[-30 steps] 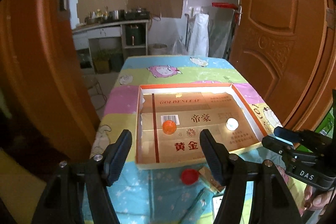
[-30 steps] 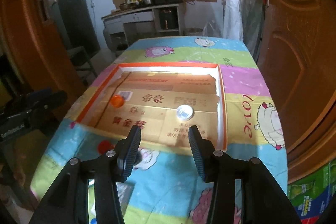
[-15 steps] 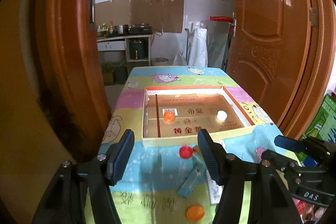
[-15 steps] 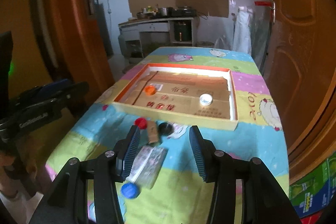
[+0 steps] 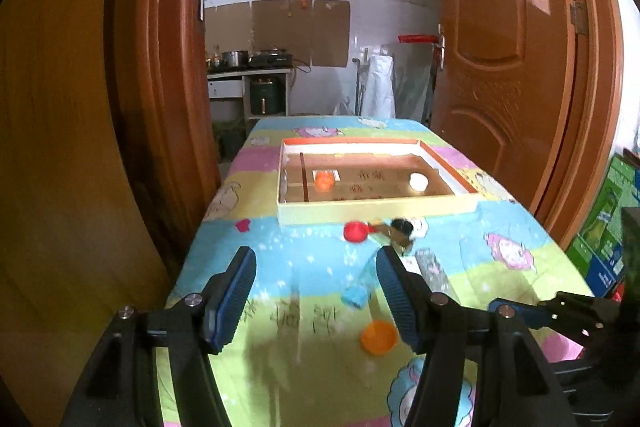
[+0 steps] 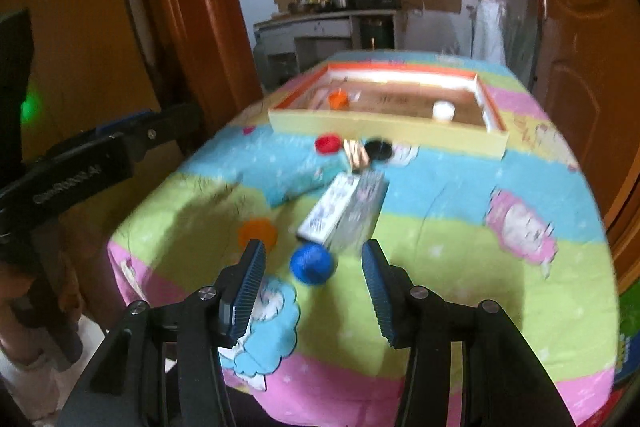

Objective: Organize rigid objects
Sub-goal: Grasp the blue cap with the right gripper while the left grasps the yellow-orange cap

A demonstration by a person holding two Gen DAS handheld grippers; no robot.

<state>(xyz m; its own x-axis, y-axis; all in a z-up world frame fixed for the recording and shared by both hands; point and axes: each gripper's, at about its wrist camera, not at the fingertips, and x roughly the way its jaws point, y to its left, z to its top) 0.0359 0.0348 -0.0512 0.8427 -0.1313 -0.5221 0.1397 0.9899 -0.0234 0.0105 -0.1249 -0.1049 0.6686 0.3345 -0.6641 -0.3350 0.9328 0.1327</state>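
Both claws hang above the near end of the table (image 6: 460, 239) with nothing in them: the left claw (image 5: 316, 301) is spread wide over bare cloth, and the right claw (image 6: 312, 291) stands released too, its jaws apart with the blue cap (image 6: 311, 263) lying on the cloth just ahead of the gap, not yet touched. By my reading the step in hand is the approach for another pick — the sorting is partly done, since the shallow box (image 6: 384, 129) at the far half of the table already holds two pieces, an orange cap (image 6: 338, 99) toward its left and a white cap (image 6: 443, 111) toward its right. The next move, I judge, calls for the right claw to drop onto the blue cap, straddle its rim and close without skidding it on the soft cloth, then carry it over the box's near wall. Still loose on the table I count: one blue cap; one orange cap (image 6: 257, 231) to its left, near the table's left edge; one red cap (image 6: 327, 143) and one black cap (image 6: 378, 149) just before the box wall, with a small brown piece (image 6: 356, 157) between them — too blurred to name; and one flat silvery packet (image 6: 346, 211) lying aslant in the middle. So six caps in all, two boxed and four out.
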